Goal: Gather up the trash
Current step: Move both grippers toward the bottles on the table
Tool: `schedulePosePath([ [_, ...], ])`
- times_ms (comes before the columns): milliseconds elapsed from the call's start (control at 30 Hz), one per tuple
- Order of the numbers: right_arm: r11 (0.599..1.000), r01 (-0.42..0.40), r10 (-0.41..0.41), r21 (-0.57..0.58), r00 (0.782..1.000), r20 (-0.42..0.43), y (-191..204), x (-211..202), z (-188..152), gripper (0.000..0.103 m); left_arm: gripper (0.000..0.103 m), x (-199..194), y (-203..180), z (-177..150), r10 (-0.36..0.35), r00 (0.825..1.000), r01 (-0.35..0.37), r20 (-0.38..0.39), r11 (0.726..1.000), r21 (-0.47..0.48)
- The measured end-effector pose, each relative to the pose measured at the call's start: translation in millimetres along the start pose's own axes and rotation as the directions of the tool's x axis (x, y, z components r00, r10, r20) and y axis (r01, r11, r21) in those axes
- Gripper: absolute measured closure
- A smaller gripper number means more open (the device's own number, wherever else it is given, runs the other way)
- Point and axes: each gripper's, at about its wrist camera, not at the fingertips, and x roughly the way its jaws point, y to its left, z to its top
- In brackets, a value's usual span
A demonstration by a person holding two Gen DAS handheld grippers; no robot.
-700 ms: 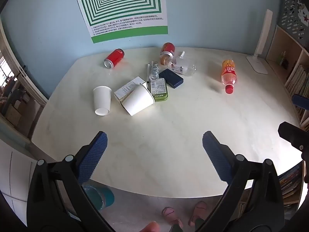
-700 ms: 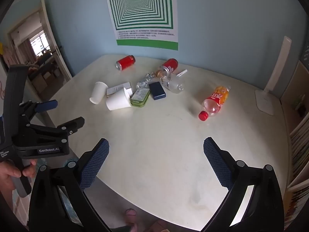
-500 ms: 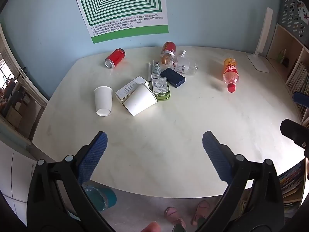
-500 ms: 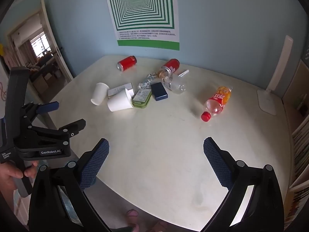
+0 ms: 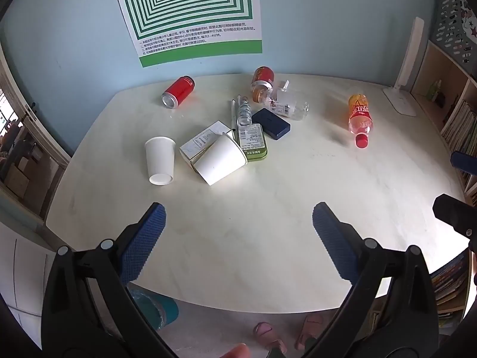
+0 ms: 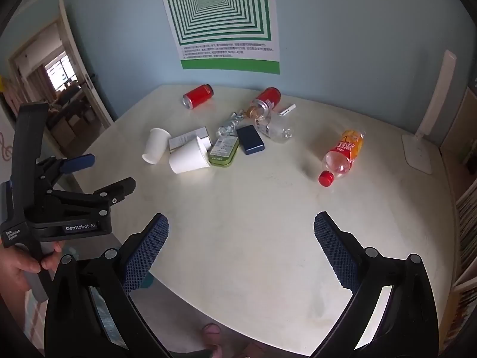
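Trash lies scattered on the far half of a pale round table (image 5: 268,238): two white paper cups (image 5: 160,161) (image 5: 222,161), a white carton (image 5: 198,144), a green tin (image 5: 255,143), a dark blue box (image 5: 271,123), a clear bottle (image 5: 290,108), two red cans (image 5: 178,92) (image 5: 262,82) and an orange drink bottle (image 5: 360,116) apart at the right. My left gripper (image 5: 238,232) hangs open over the near table edge, holding nothing. My right gripper (image 6: 241,238) is open too, well short of the orange bottle (image 6: 342,153).
A white desk lamp (image 5: 405,68) stands at the table's far right, with bookshelves (image 5: 456,125) beside it. A teal bin (image 5: 155,307) sits on the floor under the near edge. A green-striped poster (image 6: 220,21) hangs on the blue wall; a doorway (image 6: 53,89) opens at left.
Both grippers have drifted slightly, so the table and trash sit a little lower in both views. Nothing on the table has moved and both grippers stay open.
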Motion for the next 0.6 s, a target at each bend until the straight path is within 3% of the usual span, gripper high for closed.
schedulePosePath([
  [367, 1.000, 0.025, -0.026, 0.016, 0.999, 0.027, 2.4, 9.4, 9.6, 0.006, 0.006, 17.9, 8.9, 6.7, -0.021, 0.999, 0.022, -0.030, 0.999, 0.037],
  [600, 0.999, 0.017, -0.016, 0.037, 1.000, -0.013, -30.2, 41.6, 24.2, 0.006, 0.006, 52.5, 3.7, 18.5, -0.022, 0.998, 0.025, -0.066, 0.999, 0.044],
])
